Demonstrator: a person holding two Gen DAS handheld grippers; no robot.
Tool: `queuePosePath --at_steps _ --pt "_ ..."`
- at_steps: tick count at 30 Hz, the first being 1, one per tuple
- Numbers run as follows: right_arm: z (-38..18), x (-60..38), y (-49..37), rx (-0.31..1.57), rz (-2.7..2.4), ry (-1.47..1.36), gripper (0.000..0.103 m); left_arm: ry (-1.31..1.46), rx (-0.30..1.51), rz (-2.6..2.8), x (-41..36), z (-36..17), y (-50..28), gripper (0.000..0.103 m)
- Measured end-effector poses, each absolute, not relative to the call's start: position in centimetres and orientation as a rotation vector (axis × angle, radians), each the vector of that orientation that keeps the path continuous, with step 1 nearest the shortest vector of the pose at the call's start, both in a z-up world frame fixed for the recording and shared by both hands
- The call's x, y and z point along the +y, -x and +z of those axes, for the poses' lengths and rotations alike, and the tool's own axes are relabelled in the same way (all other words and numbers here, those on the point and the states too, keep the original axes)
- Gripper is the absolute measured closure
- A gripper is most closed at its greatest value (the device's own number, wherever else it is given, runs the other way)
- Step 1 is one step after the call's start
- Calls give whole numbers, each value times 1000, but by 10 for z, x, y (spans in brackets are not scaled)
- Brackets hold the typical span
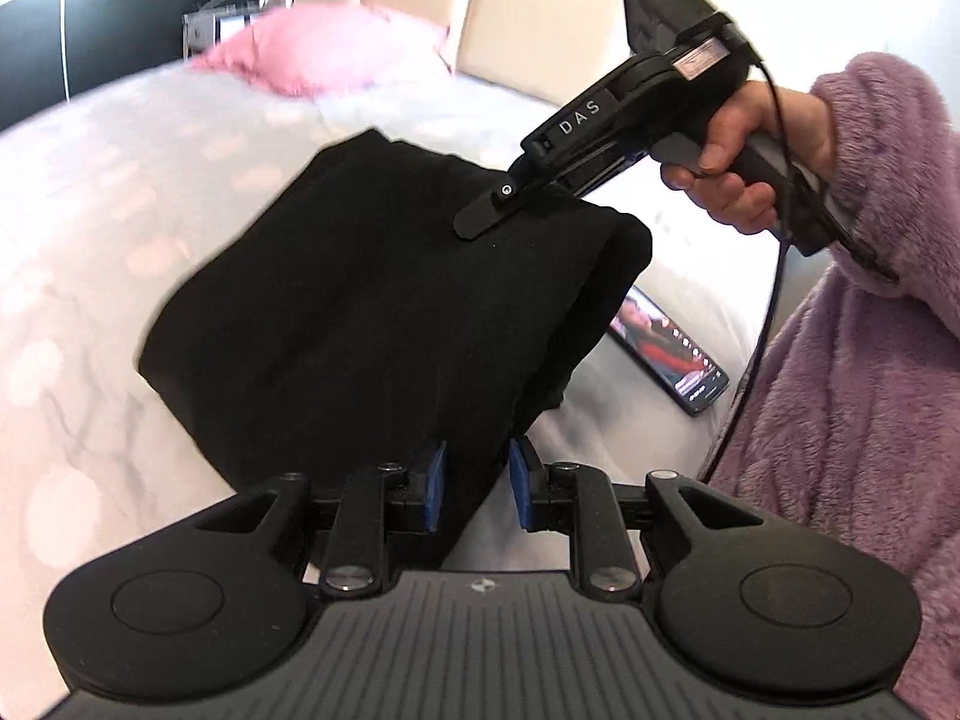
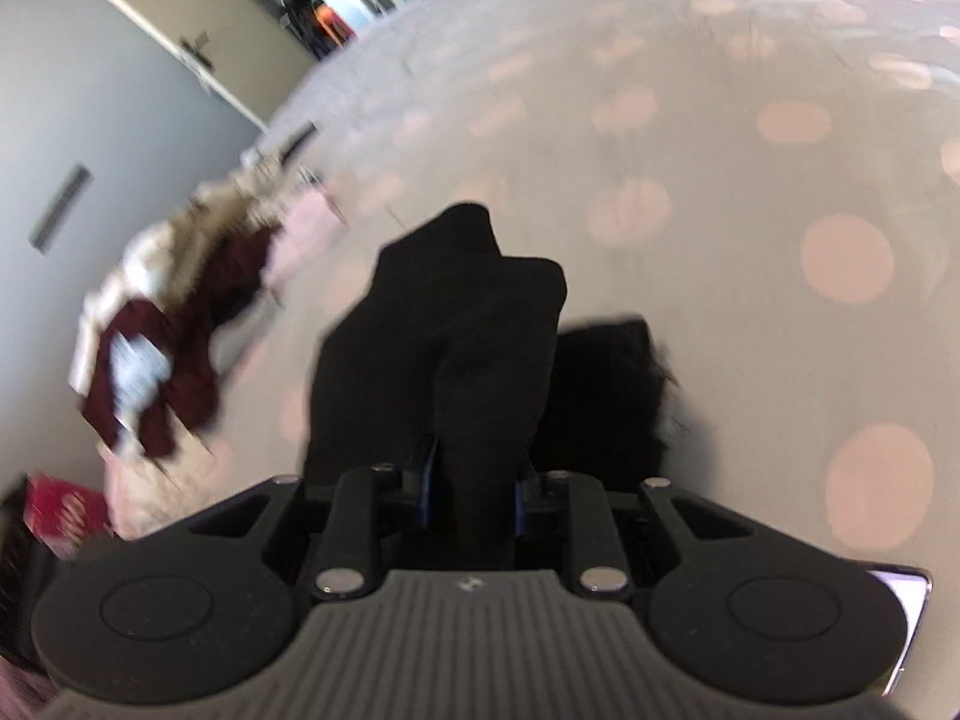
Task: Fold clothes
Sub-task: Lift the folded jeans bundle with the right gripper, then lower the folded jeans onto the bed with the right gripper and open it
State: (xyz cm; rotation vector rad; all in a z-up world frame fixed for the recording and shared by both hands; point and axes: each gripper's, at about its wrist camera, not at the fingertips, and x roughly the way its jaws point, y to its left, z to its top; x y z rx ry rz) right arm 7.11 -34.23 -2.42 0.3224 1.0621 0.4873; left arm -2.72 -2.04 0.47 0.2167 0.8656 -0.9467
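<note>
A black garment (image 1: 360, 300), folded over, hangs stretched between my two grippers above the bed. Its near corner runs down between the blue pads (image 1: 437, 477) of my left gripper (image 1: 477, 480), which is shut on it. In the left wrist view my right gripper (image 1: 489, 213), held by a hand in a fluffy purple sleeve (image 1: 870, 330), pinches the cloth's far right corner. In the right wrist view a bunch of the black garment (image 2: 462, 324) rises out of my right gripper (image 2: 474, 489), which is shut on it.
The bed cover (image 1: 120, 180) is white with pale pink dots. A phone (image 1: 666, 354) with a lit screen lies on it under the garment's right edge. A pink pillow (image 1: 336, 54) is at the headboard. A pile of other clothes (image 2: 168, 330) lies at the bed's far edge.
</note>
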Motion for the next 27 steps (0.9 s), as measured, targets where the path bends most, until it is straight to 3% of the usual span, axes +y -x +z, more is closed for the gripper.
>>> queuePosePath --at_steps 6,11,17,22,27 --pt "-44 -340 -76 1084 441 -213 77 -224 913 -935 -41 -18 19 83" --pt "-64 -347 -79 1110 391 -225 71 -302 908 -925 -54 -22 20 83" --pt "-21 -356 -48 983 379 -174 66 -346 865 -902 -54 -20 29 83" --pt "19 -332 3 797 480 35 66 -412 804 -906 -69 -14 40 82" --pt "5 -294 26 824 562 248 76 -388 746 -939 -73 0 53 82"
